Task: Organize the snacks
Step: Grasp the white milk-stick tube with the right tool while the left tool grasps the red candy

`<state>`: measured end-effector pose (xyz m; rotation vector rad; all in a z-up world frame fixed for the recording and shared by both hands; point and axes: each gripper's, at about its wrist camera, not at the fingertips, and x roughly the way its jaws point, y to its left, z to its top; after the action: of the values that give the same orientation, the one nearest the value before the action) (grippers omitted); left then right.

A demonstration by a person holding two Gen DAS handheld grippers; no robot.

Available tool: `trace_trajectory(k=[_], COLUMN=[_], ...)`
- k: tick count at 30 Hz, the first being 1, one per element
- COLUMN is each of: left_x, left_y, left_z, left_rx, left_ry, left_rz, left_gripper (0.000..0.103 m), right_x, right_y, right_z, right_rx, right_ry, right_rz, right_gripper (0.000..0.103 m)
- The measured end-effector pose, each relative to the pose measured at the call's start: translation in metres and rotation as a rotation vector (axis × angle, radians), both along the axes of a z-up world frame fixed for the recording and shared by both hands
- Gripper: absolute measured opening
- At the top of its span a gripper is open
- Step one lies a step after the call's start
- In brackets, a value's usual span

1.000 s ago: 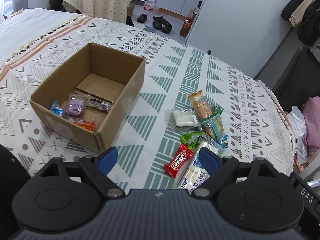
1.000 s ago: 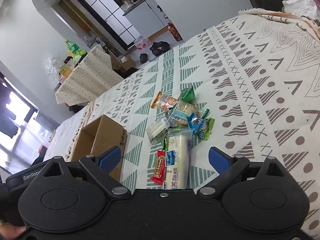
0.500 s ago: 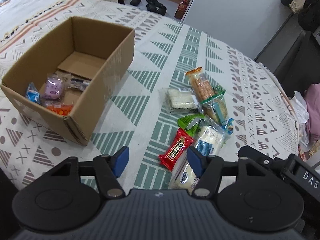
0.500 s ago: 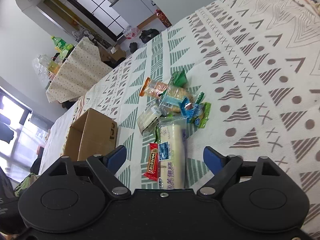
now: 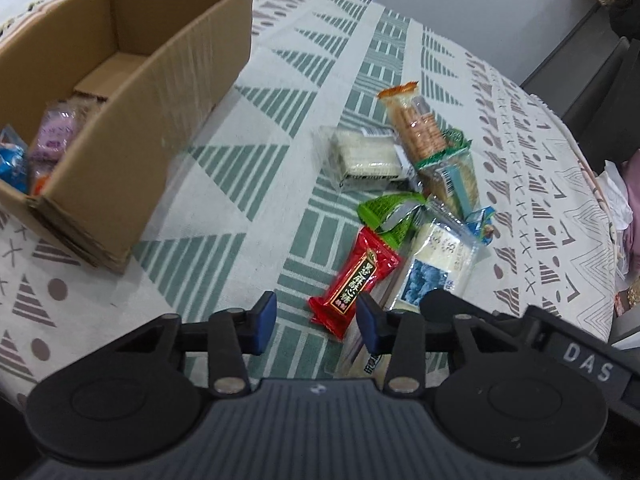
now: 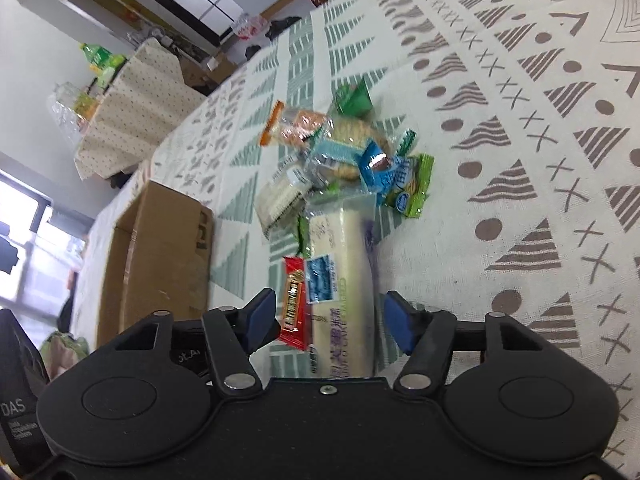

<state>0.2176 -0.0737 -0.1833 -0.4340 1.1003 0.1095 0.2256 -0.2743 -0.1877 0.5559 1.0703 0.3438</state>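
Observation:
A red snack bar (image 5: 354,280) lies at the near edge of a snack pile on the patterned cloth. Its lower end sits between the fingers of my left gripper (image 5: 316,324), whose jaws are closing but not pressing on it. Beside it lies a long white cake packet (image 6: 344,264). My right gripper (image 6: 329,316) straddles that packet and the red bar (image 6: 294,300), its jaws closing with gaps on both sides. An open cardboard box (image 5: 132,128) stands to the left and holds a purple packet (image 5: 56,136) and other snacks.
Further back in the pile are a cracker pack (image 5: 416,124), a clear wafer pack (image 5: 368,156), a green packet (image 5: 390,208) and a blue one (image 6: 376,168). The cloth's edge (image 5: 600,208) drops off at the right. A dotted-cloth table (image 6: 132,120) stands beyond.
Both grippers have sunk toward the snack pile, and both pairs of jaws have narrowed. The red bar and the white packet now lie between the fingers.

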Motion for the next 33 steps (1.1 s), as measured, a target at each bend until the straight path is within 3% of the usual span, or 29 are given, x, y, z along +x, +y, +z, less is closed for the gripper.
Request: trace_trajectory(k=[3, 8, 17, 21, 26, 33], left_x=[0.004, 0.008, 0.015, 0.015, 0.014, 0.006], left_y=[-0.001, -0.002, -0.012, -0.02, -0.014, 0.001], left_z=[-0.005, -0.009, -0.015, -0.018, -0.016, 0.01], left_rx=[-0.001, 0.003, 0.007, 0.044, 0.044, 0.031], left_ry=[0.014, 0.02, 0.004, -0.004, 0.004, -0.043], left_rz=[-0.008, -0.02, -0.045, -0.058, -0.037, -0.008], left_gripper=[0.037, 0.036, 0.036, 0.036, 0.02, 0.02], right_x=[0.004, 0.006, 0.003, 0.0, 0.001, 0.002], right_y=[0.003, 0.007, 0.0, -0.007, -0.008, -0.005], right_z=[-0.008, -0.017, -0.012, -0.011, -0.011, -0.008], right_rx=[0.003, -0.002, -0.021, -0.03, -0.034, -0.01], right_ry=[0.027, 0.055, 0.038, 0.034, 0.033, 0.01], right_rz=[0.005, 0.028, 0.01, -0.023, -0.032, -0.009], right_gripper=[0.052, 0.025, 0.019, 0.019, 0.019, 0.019])
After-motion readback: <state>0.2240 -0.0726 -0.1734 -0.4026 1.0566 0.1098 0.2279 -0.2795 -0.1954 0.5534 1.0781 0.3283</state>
